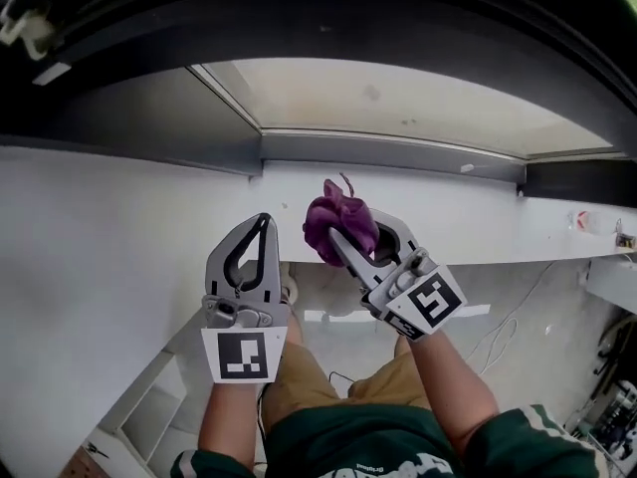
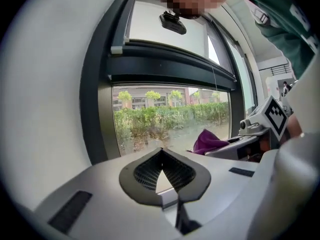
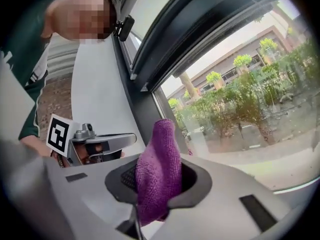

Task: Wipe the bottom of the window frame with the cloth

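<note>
A purple cloth (image 1: 338,222) is bunched in my right gripper (image 1: 350,229), which is shut on it just below the white sill (image 1: 478,217). In the right gripper view the cloth (image 3: 157,174) stands up between the jaws, hiding their tips. My left gripper (image 1: 263,223) is beside it to the left, shut with nothing in it; in the left gripper view the left gripper's (image 2: 161,154) tips meet in front of the glass. The dark bottom of the window frame (image 1: 388,152) runs across above both grippers, under the pane (image 1: 398,98).
A dark vertical frame post (image 2: 97,99) stands left of the pane. White wall (image 1: 90,267) fills the left side. Below are the person's legs, a pale floor with a thin cable (image 1: 508,317), and clutter at the far right (image 1: 612,416).
</note>
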`<state>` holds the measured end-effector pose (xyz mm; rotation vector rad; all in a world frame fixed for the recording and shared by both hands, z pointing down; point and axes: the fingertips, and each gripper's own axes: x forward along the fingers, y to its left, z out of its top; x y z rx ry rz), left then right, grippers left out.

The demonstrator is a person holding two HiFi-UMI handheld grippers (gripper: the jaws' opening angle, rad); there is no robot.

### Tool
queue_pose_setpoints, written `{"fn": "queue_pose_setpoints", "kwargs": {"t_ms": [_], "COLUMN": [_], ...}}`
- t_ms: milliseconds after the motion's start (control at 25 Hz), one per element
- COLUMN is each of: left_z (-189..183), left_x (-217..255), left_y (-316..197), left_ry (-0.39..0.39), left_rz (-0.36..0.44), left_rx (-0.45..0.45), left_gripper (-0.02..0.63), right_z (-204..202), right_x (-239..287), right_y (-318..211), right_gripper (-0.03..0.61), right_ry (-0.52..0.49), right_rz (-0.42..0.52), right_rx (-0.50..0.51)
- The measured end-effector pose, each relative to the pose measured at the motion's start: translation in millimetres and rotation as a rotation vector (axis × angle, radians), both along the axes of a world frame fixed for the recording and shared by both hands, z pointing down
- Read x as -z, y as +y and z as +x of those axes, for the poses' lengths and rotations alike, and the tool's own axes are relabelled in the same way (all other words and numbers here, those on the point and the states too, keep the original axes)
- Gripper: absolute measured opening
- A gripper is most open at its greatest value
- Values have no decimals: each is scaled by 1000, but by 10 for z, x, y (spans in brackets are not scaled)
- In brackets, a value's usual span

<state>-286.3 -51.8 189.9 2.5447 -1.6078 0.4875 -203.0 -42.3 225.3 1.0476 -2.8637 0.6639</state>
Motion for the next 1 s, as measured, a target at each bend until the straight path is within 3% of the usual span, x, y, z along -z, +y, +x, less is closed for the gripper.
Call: {"fn": "queue_pose_setpoints", "kwargs": {"t_ms": [160,520,840,1000], "left_z": [-91,-318,-426,-522], "left_x": [-432,-1287,-1527,-1800], "left_y": [-30,-170,-171,-176], "left_ry": [-8,-33,-9,-23], "left_rz": [-24,-64,-67,-80], "left_rx": [-3,33,130,123], "left_gripper": [8,8,8,8], "right_z": [-233,-484,-497,-660], "right_x": [-401,-1255,-1548,-1901], "right_y": [-49,-155,-138,-275], "right_gripper": [95,95,95,95], "right_ry": [48,49,28,43], "right_rz": [-32,-74,-75,-77], "right_rx": [58,45,59,60]}}
